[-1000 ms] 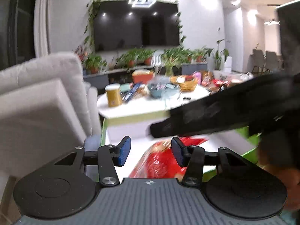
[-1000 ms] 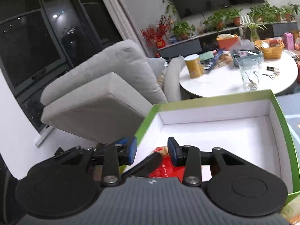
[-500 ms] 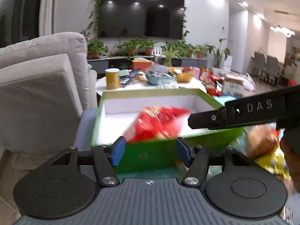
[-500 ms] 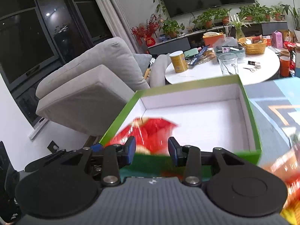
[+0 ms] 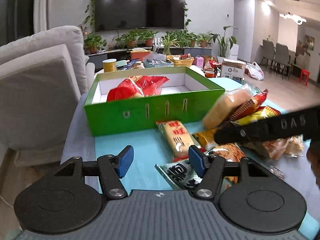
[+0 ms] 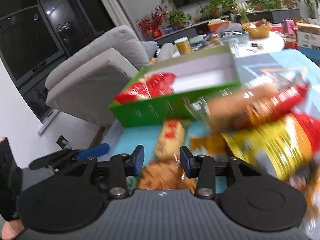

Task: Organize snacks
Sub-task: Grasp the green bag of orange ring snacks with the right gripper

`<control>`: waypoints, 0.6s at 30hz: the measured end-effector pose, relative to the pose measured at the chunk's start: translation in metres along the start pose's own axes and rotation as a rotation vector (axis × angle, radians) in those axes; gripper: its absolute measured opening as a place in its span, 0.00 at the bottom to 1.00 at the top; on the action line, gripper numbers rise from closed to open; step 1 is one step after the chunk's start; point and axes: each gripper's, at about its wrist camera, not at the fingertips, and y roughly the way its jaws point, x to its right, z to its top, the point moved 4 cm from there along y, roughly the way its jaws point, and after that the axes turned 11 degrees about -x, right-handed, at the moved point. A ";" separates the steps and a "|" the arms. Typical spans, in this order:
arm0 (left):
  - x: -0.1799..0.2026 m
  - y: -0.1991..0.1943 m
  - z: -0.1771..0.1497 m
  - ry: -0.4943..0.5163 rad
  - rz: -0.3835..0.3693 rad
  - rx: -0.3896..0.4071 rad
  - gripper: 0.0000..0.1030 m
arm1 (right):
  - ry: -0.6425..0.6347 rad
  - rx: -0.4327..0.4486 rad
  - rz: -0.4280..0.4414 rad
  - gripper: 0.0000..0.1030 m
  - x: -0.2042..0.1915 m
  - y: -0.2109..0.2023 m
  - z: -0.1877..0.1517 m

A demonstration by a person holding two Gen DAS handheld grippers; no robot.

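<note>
A green box with a white inside stands on the light-blue tabletop, and a red snack bag lies in its left part. Right of the box is a heap of snack packs: a yellow-and-red biscuit pack, a bread-coloured pack and a yellow bag. My left gripper is open over bare tabletop, its right pad above a dark printed packet. My right gripper is opening, nothing pressed between its pads; an orange pack lies just beyond them. The right wrist view is blurred; box and red bag show there too.
A grey armchair stands close on the left of the table. Behind the box is a round white table crowded with tins and baskets. A cardboard carton sits on the floor at right. A gloved hand holds the left gripper.
Both grippers have drawn back from the box to the snack heap. The red bag was let go and now lies in the box. Both pairs of jaws stand wider.
</note>
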 end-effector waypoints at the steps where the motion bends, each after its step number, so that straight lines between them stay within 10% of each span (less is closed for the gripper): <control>1: 0.000 -0.003 -0.003 -0.013 -0.006 -0.002 0.56 | 0.013 -0.005 0.004 0.49 0.003 -0.002 -0.005; 18: 0.044 -0.040 -0.029 0.028 -0.096 -0.053 0.63 | 0.007 0.041 0.012 0.65 0.014 -0.018 -0.016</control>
